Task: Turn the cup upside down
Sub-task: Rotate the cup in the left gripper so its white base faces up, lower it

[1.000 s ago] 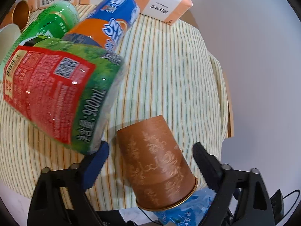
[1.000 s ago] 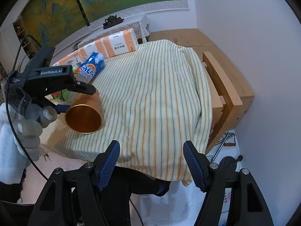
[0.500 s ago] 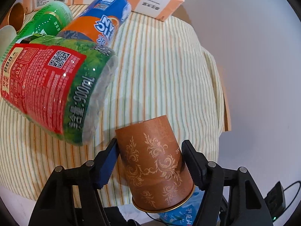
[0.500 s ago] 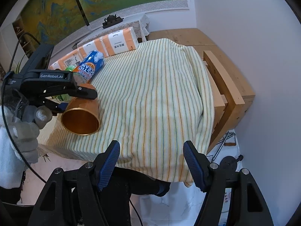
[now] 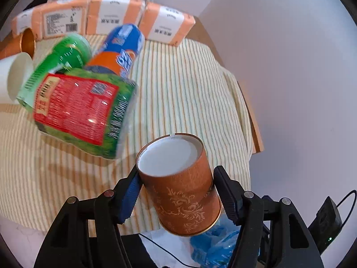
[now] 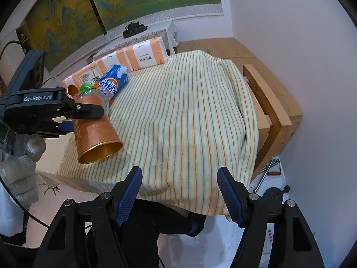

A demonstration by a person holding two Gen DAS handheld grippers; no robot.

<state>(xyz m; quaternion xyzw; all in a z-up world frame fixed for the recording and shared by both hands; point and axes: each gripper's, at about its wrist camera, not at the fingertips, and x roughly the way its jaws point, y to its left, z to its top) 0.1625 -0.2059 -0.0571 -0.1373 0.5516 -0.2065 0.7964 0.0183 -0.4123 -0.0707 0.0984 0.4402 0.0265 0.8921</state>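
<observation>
Striped cloth [image 6: 191,120] in pale yellow, orange and green covers the counter, which stands by a white wall with a green and gold landscape painting [image 6: 142,2] behind it. Along the far edge lie three orange-and-white packs [image 5: 104,20]. Nearer, three bottles lie on their sides close together: a blue and orange bottle [image 5: 120,47], a green bottle [image 5: 64,55] and a large bottle with a red and green label [image 5: 82,111]. At the left edge a white paper cup [image 5: 15,78] and a small copper cup [image 5: 28,43] lie on their sides too.

The left tongs [image 5: 176,192] grip the brown paper cup [image 5: 180,189] with its gold scroll pattern, one blue pad pressed on each side of its wall. In the right wrist view the cup [image 6: 96,134] hangs tilted above the near left part of the cloth, its gold-lined mouth turned down and outward and its base raised toward the bottles; the left wrist view shows its white base facing up. Whether its rim touches the cloth I cannot tell.

The right tongs [image 6: 179,192] stand wide apart with nothing between them, held off the near edge of the counter.
</observation>
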